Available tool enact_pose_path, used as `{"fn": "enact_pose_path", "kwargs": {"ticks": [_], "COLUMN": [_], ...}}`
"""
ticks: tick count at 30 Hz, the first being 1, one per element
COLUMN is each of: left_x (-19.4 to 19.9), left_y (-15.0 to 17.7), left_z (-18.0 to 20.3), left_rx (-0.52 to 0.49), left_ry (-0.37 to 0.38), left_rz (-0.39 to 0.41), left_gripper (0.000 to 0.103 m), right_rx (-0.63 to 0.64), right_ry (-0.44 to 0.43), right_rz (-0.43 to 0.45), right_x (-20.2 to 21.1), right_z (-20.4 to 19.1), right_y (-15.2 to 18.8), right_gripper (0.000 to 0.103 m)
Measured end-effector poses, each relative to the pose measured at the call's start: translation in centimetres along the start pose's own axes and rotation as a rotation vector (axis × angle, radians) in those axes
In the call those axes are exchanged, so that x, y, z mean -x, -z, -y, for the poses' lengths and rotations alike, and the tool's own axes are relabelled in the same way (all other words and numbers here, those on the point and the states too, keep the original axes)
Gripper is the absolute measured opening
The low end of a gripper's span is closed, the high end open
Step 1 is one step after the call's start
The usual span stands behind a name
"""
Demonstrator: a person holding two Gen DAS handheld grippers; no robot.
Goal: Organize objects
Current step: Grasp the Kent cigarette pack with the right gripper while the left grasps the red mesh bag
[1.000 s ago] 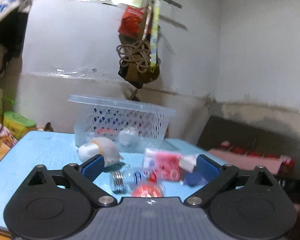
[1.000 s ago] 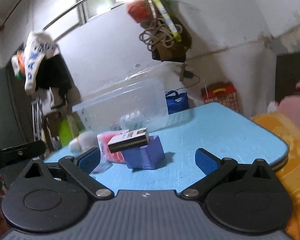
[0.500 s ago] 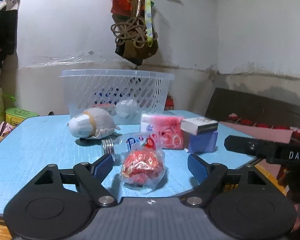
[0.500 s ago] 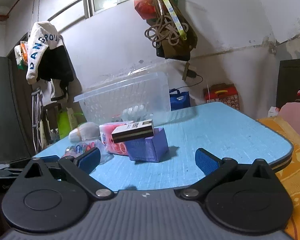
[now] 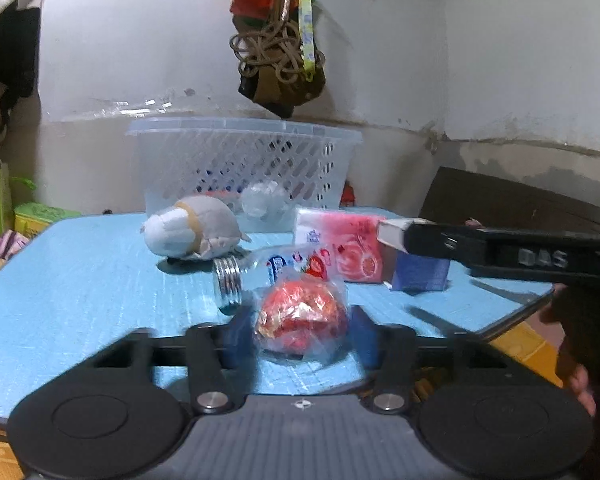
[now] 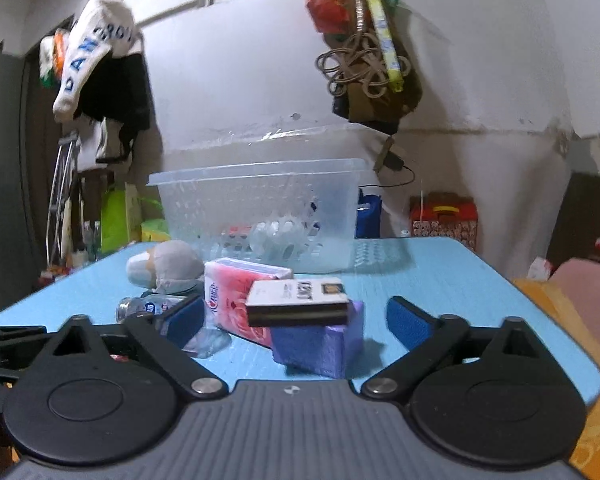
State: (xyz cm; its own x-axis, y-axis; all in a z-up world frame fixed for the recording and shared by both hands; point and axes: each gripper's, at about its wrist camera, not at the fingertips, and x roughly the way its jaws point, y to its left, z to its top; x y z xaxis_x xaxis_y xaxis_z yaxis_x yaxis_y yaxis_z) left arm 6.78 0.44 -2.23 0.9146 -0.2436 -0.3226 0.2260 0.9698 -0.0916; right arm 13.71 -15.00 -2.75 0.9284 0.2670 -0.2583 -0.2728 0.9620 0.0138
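Left hand-held gripper (image 5: 302, 330): jaws have just been closing and now sit clamped on the red wrapped item (image 5: 300, 320), a crinkly clear-plastic bundle resting on the blue surface (image 5: 80, 280) at its near edge. Pads press both sides of the wrap. Read: grasp step done, lift not started.

Right hand-held gripper (image 6: 294, 316): jaws apart, have just been closing in, nothing gripped yet. Between them sits the white and black box (image 6: 298, 300), lying on top of the purple box (image 6: 320, 344). Pads are clear of both. The pink tissue pack (image 6: 236, 300) stands just left of the stack, touching or nearly so, cannot tell which. In the left view the right tool comes in from the side with its finger level with the top box.

Also loose on the surface: a lying clear bottle (image 5: 260, 272) and a white stuffed bundle (image 5: 192, 232). The mesh basket (image 5: 244, 160) stands at the far side with a few items already inside, so I judge it the drop target. Task looks partly done: 5 or so things still outside.

Next move, my judgement:
1. Left: lift straight up, clear the bottle just behind, carry over the rim, release inside. The wrap is soft, so it may slip or deform.
2. Right: finish closing on the top box only. It sits loose on the purple one, so a skewed squeeze could shove it off or drag the stack into the tissue pack.
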Motion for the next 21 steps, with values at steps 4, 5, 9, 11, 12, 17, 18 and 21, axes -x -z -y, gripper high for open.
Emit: {"fn": "enact_pose_path", "kwargs": {"ticks": [4, 5, 9, 11, 12, 17, 18, 21], "left_x": [0.0, 0.0, -0.1, -0.1, -0.1, 0.7, 0.8, 1.1], "left_y": [0.1, 0.2, 0.2, 0.2, 0.2, 0.1, 0.1, -0.2], "left_z": [0.1, 0.2, 0.2, 0.1, 0.1, 0.1, 0.0, -0.1], "left_rx": [-0.01, -0.015, -0.021, -0.015, -0.012, -0.005, -0.005, -0.002], "left_ry": [-0.009, -0.016, -0.038, -0.03, -0.016, -0.007, -0.01, -0.019], "left_rz": [0.009, 0.011, 0.017, 0.014, 0.012, 0.041, 0.048, 0.061], "left_gripper": [0.053, 0.056, 0.073, 0.064, 0.055, 0.052, 0.052, 0.052], "right_rx": [0.015, 0.01, -0.007, -0.005, -0.008, 0.017, 0.019, 0.017], "right_ry": [0.004, 0.002, 0.007, 0.022, 0.016, 0.014, 0.012, 0.011], "right_rz": [-0.022, -0.03, -0.059, -0.056, -0.058, -0.027, -0.021, -0.002], "right_x": [-0.7, -0.9, -1.6, -1.5, -1.5, -0.7, -0.6, -0.3], "right_z": [-0.4, -0.3, 0.2, 0.3, 0.4, -0.1, -0.2, -0.2], "right_y": [-0.3, -0.4, -0.5, -0.6, -0.7, -0.9, -1.0, -1.3], "right_gripper": [0.09, 0.089, 0.073, 0.06, 0.06, 0.06, 0.06, 0.06]}}
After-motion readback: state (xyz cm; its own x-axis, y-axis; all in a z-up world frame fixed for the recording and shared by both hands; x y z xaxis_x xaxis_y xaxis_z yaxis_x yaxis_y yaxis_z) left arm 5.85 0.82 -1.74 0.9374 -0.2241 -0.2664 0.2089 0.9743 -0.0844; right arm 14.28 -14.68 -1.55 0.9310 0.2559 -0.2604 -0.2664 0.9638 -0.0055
